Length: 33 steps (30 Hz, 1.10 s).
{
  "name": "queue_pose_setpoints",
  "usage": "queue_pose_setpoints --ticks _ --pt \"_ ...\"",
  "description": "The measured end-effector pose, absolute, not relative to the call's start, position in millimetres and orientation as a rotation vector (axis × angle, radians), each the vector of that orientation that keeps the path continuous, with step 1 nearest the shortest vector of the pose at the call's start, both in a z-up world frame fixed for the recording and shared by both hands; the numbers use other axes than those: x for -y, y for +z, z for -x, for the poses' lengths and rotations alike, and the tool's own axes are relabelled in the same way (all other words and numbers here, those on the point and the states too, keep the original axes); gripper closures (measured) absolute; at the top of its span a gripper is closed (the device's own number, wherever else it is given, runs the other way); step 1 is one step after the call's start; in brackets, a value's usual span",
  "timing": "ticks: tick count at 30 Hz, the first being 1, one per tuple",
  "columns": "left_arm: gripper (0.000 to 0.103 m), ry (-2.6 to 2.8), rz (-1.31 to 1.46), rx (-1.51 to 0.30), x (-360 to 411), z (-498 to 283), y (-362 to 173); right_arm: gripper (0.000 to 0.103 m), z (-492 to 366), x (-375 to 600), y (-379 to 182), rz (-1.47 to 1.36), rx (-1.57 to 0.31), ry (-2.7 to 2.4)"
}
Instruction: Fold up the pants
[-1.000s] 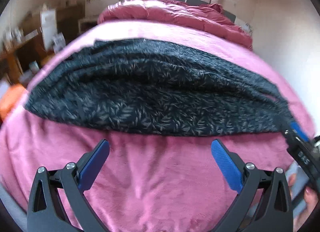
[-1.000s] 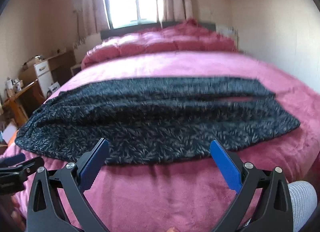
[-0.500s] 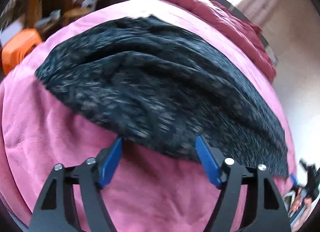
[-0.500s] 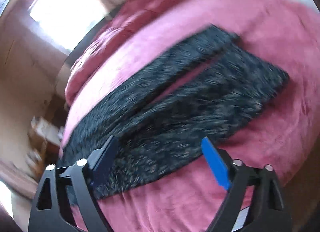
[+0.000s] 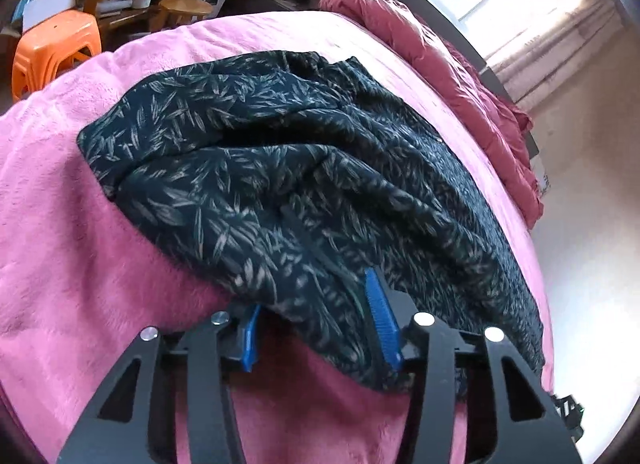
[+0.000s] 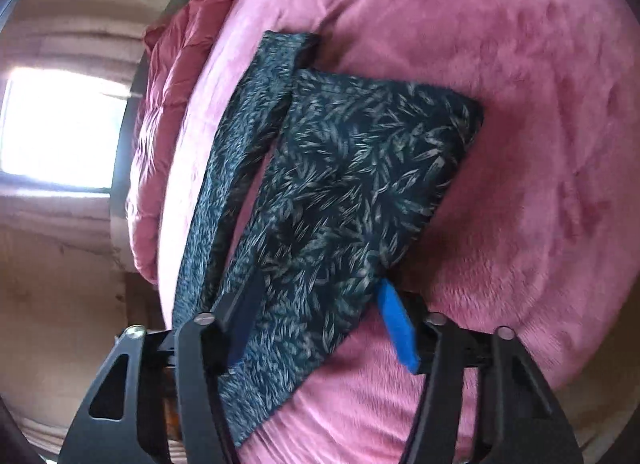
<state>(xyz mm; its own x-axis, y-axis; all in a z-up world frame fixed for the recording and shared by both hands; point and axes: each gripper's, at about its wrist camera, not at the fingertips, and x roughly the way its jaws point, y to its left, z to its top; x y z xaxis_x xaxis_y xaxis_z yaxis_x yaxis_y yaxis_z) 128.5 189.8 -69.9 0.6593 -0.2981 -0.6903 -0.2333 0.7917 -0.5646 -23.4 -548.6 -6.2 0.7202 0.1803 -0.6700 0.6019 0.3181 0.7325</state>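
Both wrist cameras sit close over the pink bed (image 5: 80, 248), tilted (the right steeply), sharing the dark pants (image 5: 304, 184).

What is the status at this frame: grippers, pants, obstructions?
Left gripper and right gripper open, each straddling an edge of the dark leaf-print pants. Pants lie unfolded on the pink blanket. No obstruction visible.

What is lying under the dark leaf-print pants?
Under the pants lies the pink blanket, showing all around them. The blanket beneath the fabric is covered, so anything else there is unseen.
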Motion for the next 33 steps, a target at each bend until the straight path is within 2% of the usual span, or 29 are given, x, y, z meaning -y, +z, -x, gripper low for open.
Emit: queue_pose_setpoints --ticks 2,6,7,10,14,26,32,33 --pt "0.062 -0.05 0.673 -0.864 -191 -130 -71 0.062 18 550 -13 -1.247 -0.751 -0.319" --pt "0.08 -0.052 0.662 -0.867 -192 -142 -75 0.086 11 548 -17 -1.198 -0.749 -0.343" --pt "0.082 -0.055 0.678 -0.87 -194 -144 -78 0.092 8 546 -16 -1.179 -0.753 -0.353" --pt "0.091 -0.067 0.671 -0.884 -194 -150 -79 0.096 8 547 -18 -1.178 -0.74 -0.355" --pt "0.096 -0.059 0.622 -0.902 -189 -150 -68 0.098 9 549 -10 -1.144 -0.732 -0.356" --pt "0.098 -0.151 0.549 -0.951 -189 -73 -33 0.099 56 561 56 -0.963 -0.708 -0.372" --pt "0.097 -0.131 0.483 -1.008 -175 -65 -42 0.099 73 575 33 -0.989 -0.769 -0.415" --pt "0.091 -0.116 0.458 -1.014 -172 -66 -44 0.099 71 576 26 -0.989 -0.797 -0.422"
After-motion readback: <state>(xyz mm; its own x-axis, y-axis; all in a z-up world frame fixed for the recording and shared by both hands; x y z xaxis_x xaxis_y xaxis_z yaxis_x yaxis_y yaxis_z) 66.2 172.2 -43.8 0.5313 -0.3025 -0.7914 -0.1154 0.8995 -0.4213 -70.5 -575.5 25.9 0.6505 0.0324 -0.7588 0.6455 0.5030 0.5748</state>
